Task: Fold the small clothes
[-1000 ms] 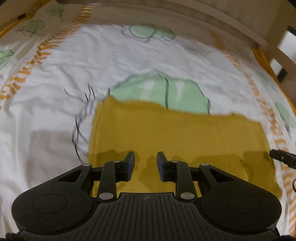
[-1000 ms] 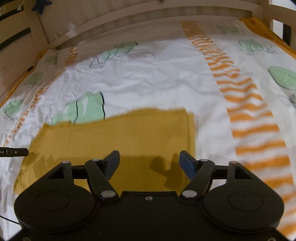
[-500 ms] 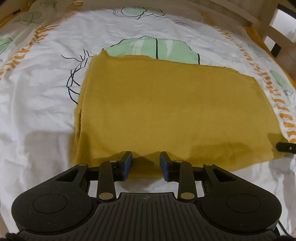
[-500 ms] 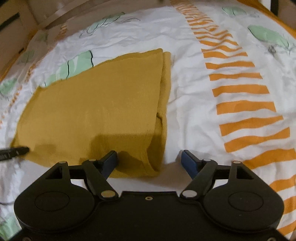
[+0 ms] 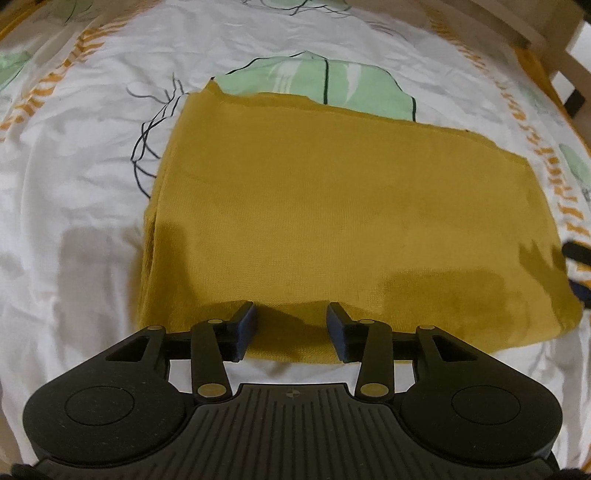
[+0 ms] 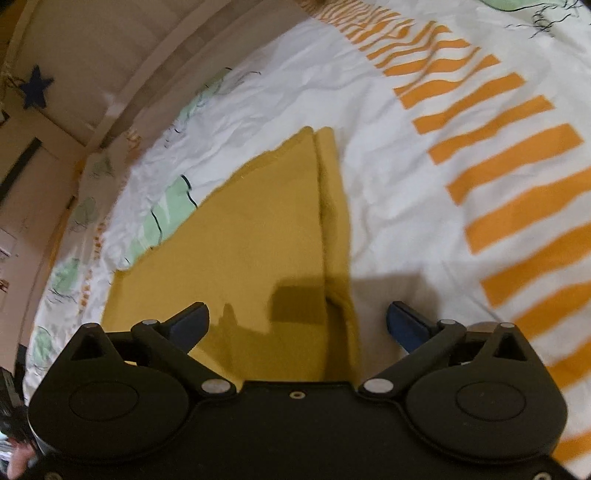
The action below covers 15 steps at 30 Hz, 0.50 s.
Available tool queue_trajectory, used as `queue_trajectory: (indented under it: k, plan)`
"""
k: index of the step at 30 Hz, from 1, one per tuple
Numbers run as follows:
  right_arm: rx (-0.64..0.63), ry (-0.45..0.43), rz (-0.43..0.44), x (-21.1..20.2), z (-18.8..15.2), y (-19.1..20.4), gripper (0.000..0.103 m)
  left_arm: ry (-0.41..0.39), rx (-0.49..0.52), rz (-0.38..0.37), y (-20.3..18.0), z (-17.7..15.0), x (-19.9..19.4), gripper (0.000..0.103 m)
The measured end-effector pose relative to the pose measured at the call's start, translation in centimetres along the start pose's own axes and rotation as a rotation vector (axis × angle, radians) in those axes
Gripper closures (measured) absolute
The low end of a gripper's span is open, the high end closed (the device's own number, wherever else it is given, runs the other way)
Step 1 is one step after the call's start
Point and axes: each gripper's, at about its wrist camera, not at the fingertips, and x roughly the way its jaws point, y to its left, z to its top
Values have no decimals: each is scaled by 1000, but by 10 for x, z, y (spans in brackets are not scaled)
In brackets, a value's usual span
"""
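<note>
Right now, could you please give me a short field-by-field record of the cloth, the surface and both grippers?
garment: mustard cloth, folded flat, layered edge visible in the right wrist view
surface: white bedsheet with green leaf and orange stripe prints
left gripper: jaws have just been opening, apart over the cloth's near edge, not pinching it
right gripper: jaws have just been opening, wide, astride the cloth's layered edge, no grip
background: wooden bed rail

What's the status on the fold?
Left gripper and right gripper both open, just opening, holding nothing. Mustard cloth folded flat on bedsheet. Nothing in the way.
</note>
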Motion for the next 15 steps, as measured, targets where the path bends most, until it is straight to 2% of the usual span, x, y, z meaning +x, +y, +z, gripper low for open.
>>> queue_trajectory:
  k: [5,10,13,15]
  plan:
    - [31,-15,78,9,7,-2,0,-7,24,-14,0,0,0,62]
    - [128,-44,142,8,10,-13,0,-9,10,-32,3,4,2,62]
    - [109,-36,165,7,10,-15,0,-15,5,-38,4,4,3,61]
    - [74,-23,149,9,11,-10,0,-22,6,-40,4,3,4,61]
